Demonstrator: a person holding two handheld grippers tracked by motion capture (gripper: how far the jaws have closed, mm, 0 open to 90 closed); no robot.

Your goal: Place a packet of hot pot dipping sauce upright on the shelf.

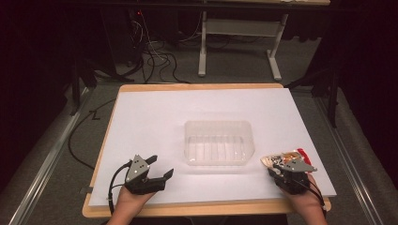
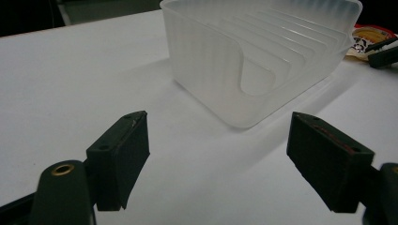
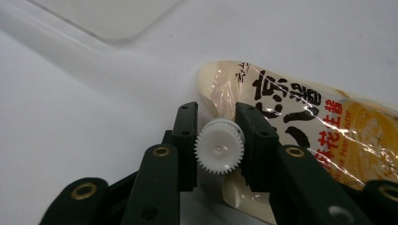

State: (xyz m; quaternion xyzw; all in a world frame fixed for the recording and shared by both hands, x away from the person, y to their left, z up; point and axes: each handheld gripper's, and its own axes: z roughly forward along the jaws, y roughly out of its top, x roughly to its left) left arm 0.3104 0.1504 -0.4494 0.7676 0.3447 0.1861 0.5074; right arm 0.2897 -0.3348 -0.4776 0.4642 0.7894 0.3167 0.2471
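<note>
A clear ribbed plastic container (image 1: pixel 217 123) stands empty in the middle of the white board. My left gripper (image 1: pixel 162 166) rests near the front left edge, open, and its jaws (image 2: pixel 218 145) frame bare board short of the container (image 2: pixel 211 61). At the front right lies a snack packet (image 1: pixel 287 156) with black lettering and an orange-yellow print. My right gripper (image 1: pixel 281 165) hangs right over the packet's near end. In the right gripper view its jaws (image 3: pixel 217 117) are shut on a small white toothed wheel (image 3: pixel 219 146), with the packet (image 3: pixel 300 117) directly behind it.
The white board (image 1: pixel 155 117) covers a wooden table top whose rim shows all round. Behind the table are a grey carpeted floor, loose black cables (image 1: pixel 155 58) and a white table frame (image 1: pixel 239 28). The container's corner (image 3: pixel 108 18) sits up-left of the packet.
</note>
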